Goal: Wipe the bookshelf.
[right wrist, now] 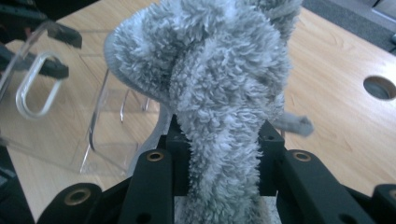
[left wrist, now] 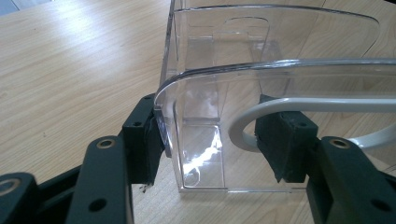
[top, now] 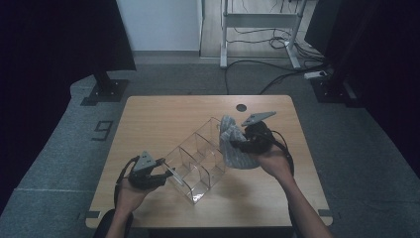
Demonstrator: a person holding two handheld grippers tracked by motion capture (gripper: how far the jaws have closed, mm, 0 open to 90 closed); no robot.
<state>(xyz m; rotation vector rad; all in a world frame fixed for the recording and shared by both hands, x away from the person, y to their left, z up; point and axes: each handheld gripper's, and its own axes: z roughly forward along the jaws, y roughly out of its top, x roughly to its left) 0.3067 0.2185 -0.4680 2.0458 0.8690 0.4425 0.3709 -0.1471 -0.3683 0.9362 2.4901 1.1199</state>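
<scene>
Both grippers are black. The left gripper (top: 166, 174) and the right gripper (top: 236, 145) each carry a grey three-cornered plate on top and trail a black cable. Their jaw arms show round brass-coloured screw holes, and the pads are square, matt black blocks. The person's forearms are bare.

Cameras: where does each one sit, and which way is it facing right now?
High view: above the person's side, facing forward and down on the table; forearms, both claws.
Left gripper view: on the left claw, facing the organizer wall between its jaws.
Right gripper view: on the right claw, facing its gripped cloth.
All share the organizer.
</scene>
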